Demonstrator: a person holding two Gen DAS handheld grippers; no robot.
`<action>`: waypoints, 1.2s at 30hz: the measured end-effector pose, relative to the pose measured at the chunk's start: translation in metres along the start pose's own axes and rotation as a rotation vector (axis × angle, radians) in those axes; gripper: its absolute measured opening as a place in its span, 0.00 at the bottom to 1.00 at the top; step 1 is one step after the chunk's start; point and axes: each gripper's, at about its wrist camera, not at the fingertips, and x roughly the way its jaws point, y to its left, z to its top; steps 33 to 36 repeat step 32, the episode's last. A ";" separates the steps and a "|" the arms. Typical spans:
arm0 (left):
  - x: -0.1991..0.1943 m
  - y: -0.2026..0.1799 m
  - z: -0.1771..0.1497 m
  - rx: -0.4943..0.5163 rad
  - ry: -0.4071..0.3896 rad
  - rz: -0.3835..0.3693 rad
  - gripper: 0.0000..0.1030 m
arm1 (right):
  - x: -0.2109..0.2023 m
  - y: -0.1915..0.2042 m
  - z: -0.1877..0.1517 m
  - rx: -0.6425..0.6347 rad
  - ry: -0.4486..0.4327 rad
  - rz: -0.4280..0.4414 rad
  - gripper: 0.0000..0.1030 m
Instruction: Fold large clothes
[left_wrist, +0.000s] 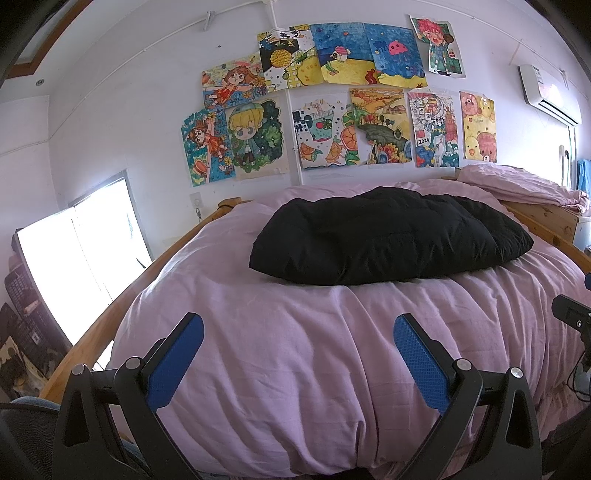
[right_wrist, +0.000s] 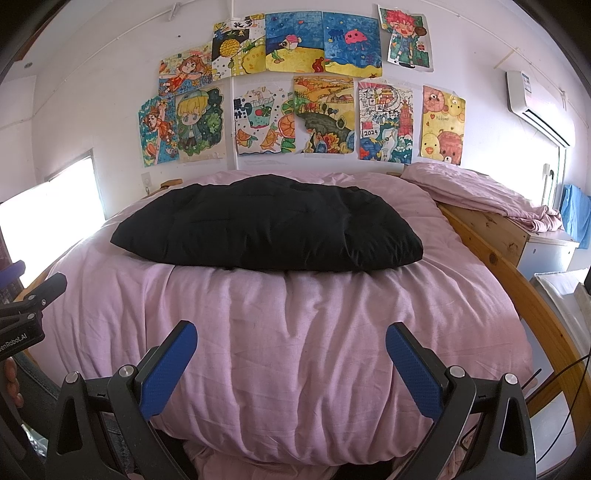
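Left wrist: black garment (left_wrist: 388, 236), seemingly folded, on pink duvet (left_wrist: 295, 350); grippers (left_wrist: 298, 363) (right_wrist: 291, 363) agape.

Plain black, seemingly quilted garment (left_wrist: 388, 236); pale pink duvet (left_wrist: 295, 350).

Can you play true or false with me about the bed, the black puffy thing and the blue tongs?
1. The black padded garment lies on the pink duvet. True.
2. The right tongs are squeezing the garment. False: they are open, holding nothing, with the garment farther up the bed.
3. The left tongs are open too. True.
4. The wall behind the bed is bare. False: colourful drawings cover it.
5. The garment is spread out flat with its sleeves stretched wide. False: it sits as one compact, puffy bundle, and no sleeves stick out.
6. A folded pink sheet lies on the wooden frame at the right. True.
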 end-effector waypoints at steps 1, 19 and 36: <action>0.000 0.000 0.000 0.000 0.001 -0.001 0.98 | 0.000 0.000 0.000 0.000 0.000 0.000 1.00; 0.007 0.031 0.001 0.011 0.012 0.017 0.98 | 0.000 0.001 0.000 0.001 0.000 -0.001 1.00; 0.008 0.037 -0.001 0.018 0.012 0.010 0.98 | 0.000 0.001 0.000 0.001 0.001 0.000 1.00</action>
